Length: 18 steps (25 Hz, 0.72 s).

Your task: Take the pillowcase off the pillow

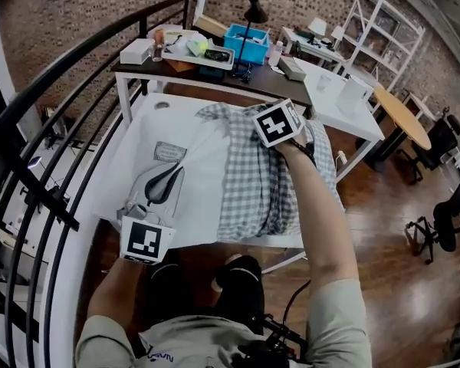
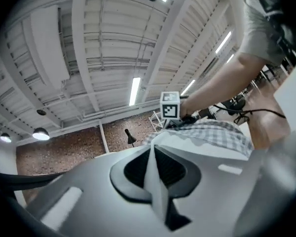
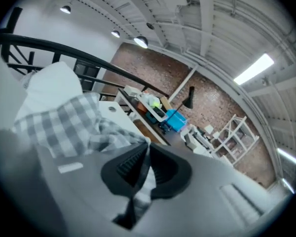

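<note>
Two fabrics meet on the table [image 1: 155,107]: a plain white pillow [image 1: 203,171], bare over its left half, and a grey-and-white checked pillowcase [image 1: 253,182] bunched in loose folds over the right half. The pillow lies flat on the tabletop and fills most of it. Its long axis runs along the table's near edge, with the bare end toward the table's left side and the covered end toward its right.

At the table's near left corner, the left gripper [image 2: 153,157] has its jaws together on a pinch of the pillow's white cloth. Toward the table's far edge, the right gripper [image 3: 147,149] is clamped on a fold of the pillowcase.

From the head view, the right gripper's marker cube and the forearm cover its jaws and the pillowcase's right edge. Where the pillowcase opens is lost in the folds.
</note>
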Motion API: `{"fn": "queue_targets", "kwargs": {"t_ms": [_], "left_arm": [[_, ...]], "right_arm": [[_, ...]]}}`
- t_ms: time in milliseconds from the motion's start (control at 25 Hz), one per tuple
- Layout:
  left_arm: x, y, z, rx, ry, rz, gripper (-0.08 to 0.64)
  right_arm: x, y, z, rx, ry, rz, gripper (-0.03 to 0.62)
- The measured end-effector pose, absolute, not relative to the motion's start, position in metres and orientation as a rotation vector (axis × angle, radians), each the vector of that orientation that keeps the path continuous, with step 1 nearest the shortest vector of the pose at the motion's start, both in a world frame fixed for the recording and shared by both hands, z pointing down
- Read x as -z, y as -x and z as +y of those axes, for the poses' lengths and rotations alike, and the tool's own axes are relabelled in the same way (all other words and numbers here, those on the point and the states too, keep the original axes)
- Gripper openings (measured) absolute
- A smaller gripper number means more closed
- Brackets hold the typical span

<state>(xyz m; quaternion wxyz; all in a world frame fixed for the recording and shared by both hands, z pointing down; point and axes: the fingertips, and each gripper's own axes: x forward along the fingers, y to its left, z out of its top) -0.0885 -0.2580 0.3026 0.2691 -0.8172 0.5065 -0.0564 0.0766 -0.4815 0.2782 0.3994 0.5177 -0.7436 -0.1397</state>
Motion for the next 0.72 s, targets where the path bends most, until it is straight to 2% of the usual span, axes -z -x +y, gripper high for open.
{"fn": "queue_targets", "kwargs": {"t_ms": [160,280,440,560,720], "left_arm": [[-0.288,0.113,-0.258,0.104,2.263,1.427,0.014],[-0.31,0.126,-0.281,0.149,2.341,1.464,0.015],[-0.354,0.126,-0.319,0.24,2.411,1.521,0.015],[-0.367,0.118,-0.335,0.276,2.39,1.53,0.019],[-0.36,0.109,-0.335,0.288,2.404,1.496,0.068]], "right_arm": [[-0.274,-0.155,-0.496,0.289,-1.461,-1.787,0.012],[-0.303,-0.195,-0.498,0.166,-1.522,-1.775,0.012],[-0.34,-0.192,-0.495,0.173,-1.513,-1.795,0.012],[-0.337,-0.182,-0.492,0.266,-1.506,-1.849,0.02],[-0.315,-0.18,-0.473,0.252,-1.581,-2.011,0.097]]}}
